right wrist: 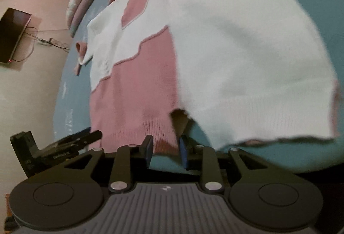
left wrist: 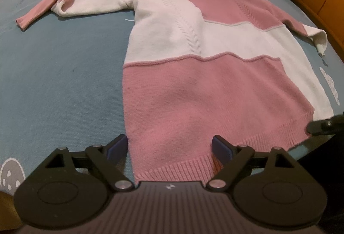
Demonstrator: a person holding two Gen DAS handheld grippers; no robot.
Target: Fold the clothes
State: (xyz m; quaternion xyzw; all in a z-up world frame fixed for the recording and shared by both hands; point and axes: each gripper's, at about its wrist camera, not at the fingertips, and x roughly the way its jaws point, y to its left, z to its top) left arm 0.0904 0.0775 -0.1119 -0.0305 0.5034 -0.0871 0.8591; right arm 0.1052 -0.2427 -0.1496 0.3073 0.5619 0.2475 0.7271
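The pink-and-white knitted sweater [left wrist: 193,57] lay flat on the blue bed [left wrist: 64,74], its hem between both parted, ungripping hand-held grippers, left [left wrist: 169,145] and right [right wrist: 165,148].

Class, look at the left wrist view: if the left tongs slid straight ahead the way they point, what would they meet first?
Most likely the pink ribbed hem of the sweater, which already lies between the open left tongs; depth is hard to judge.

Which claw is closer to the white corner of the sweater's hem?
Right. The right claw sits at the hem beside the white corner of the sweater; the left claw straddles the pink hem at the opposite corner.
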